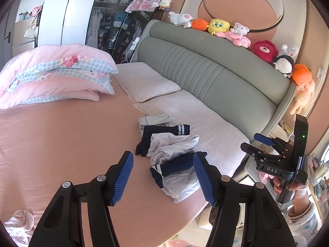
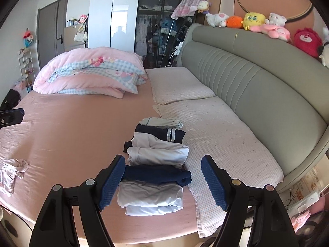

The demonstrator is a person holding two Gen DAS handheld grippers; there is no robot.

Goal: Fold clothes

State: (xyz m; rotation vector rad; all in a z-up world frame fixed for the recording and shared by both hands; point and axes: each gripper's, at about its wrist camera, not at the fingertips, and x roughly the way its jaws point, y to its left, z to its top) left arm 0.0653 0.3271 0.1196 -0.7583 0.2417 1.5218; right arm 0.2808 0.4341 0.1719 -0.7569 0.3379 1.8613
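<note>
clothes lie in a row on the pink bed sheet, beside the pale dotted mat that runs along the grey-green headboard. nearest the right wrist camera is a folded white garment, then a dark navy piece laid across it, then a looser white garment, a navy piece with white stripes, and a small pale folded item at the far end. the left wrist view shows the same pile from farther left, looking more rumpled there.

the right gripper hangs above the near end of the row, its blue-padded jaws spread wide and holding nothing. the left gripper is likewise spread wide and empty, held over the sheet short of the pile. the right gripper also appears in the left view, off the bed's edge, with the person's hand on its handle.

a small crumpled pink-white garment lies apart on the sheet to the left. a folded pink quilt sits at the far side of the bed, and plush toys line the top of the headboard.
</note>
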